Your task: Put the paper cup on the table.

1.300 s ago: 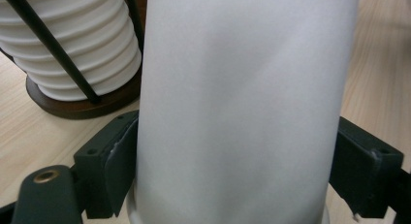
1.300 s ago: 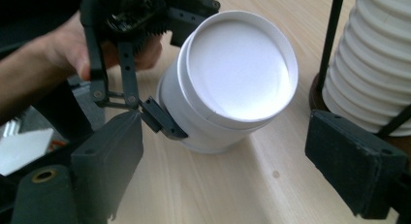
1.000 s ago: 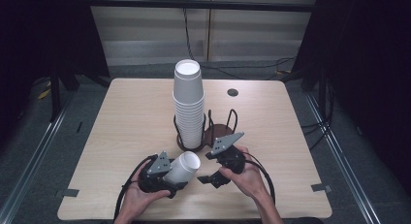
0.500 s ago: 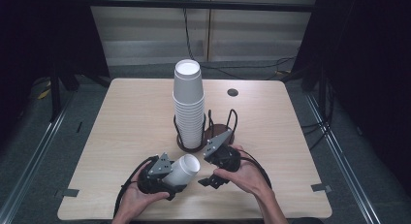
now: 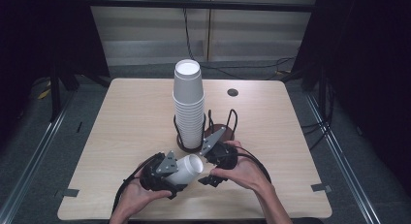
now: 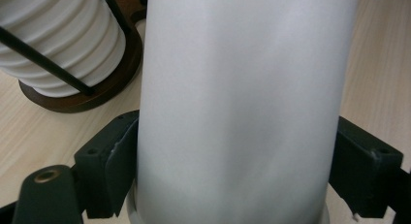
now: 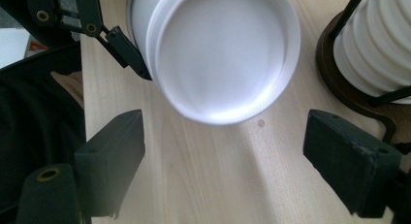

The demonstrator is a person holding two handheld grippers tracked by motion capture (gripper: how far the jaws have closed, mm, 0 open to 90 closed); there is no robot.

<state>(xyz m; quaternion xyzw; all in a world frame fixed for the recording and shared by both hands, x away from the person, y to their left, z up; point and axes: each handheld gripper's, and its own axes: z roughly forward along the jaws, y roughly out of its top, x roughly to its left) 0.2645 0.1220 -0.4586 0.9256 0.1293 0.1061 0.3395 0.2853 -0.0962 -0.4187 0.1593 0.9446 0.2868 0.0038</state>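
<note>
A white foam cup [image 5: 190, 167] lies on its side just above the table's front part, and my left gripper [image 5: 177, 171] is shut on it. In the left gripper view the cup [image 6: 242, 103] runs up between the two black pads [image 6: 114, 170], which press on its sides. My right gripper [image 5: 209, 165] stands open just right of the cup. Its camera looks at the cup's round end [image 7: 218, 54], which lies beyond the right gripper [image 7: 223, 136] and outside its wide-apart jaws. A tall stack of white cups [image 5: 188, 105] stands in a dark wire holder [image 5: 220, 132] at the table's middle.
The wooden table [image 5: 121, 117] has bare surface left of and behind the stack. A small dark round grommet [image 5: 232, 92] sits at the back right. The stack and holder base [image 7: 339, 73] are close to the right gripper's right side. Cables trail from both grippers toward the front edge.
My right gripper has edged slightly left, closer to the cup's end. The left gripper and the cup have hardly moved.
</note>
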